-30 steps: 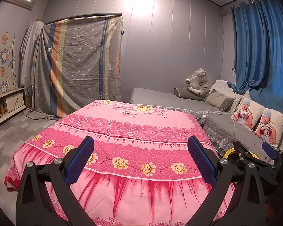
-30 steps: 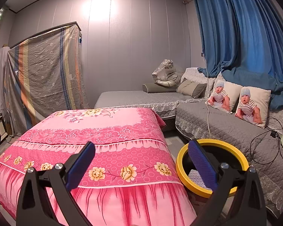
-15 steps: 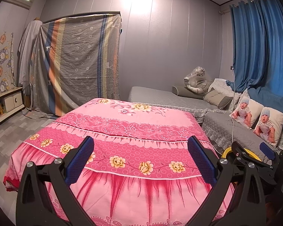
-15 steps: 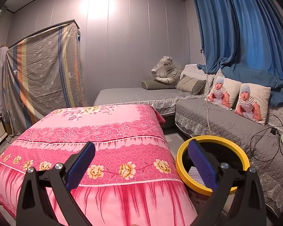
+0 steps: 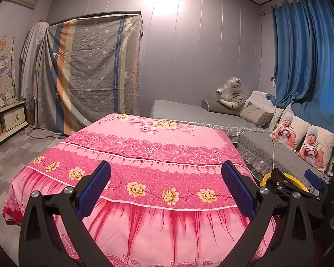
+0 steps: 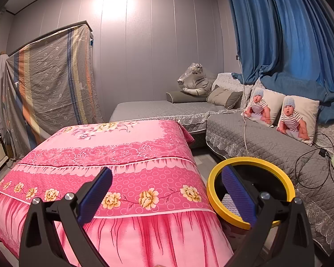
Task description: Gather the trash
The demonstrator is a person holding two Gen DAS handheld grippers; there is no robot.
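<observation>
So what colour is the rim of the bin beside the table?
Yellow rim, black inside; it shows best in the right wrist view.

**Clear tabletop, crowded right side**

The pink floral cloth (image 5: pixel 158 146) spreads bare ahead, leaving open passage across its top. To the right, the yellow-rimmed bin (image 6: pixel 251 191) stands just beside the cloth's edge, filling the narrow gap before the grey sofa (image 6: pixel 262 142). A black cable (image 6: pixel 309 169) trails over the sofa seat.
</observation>
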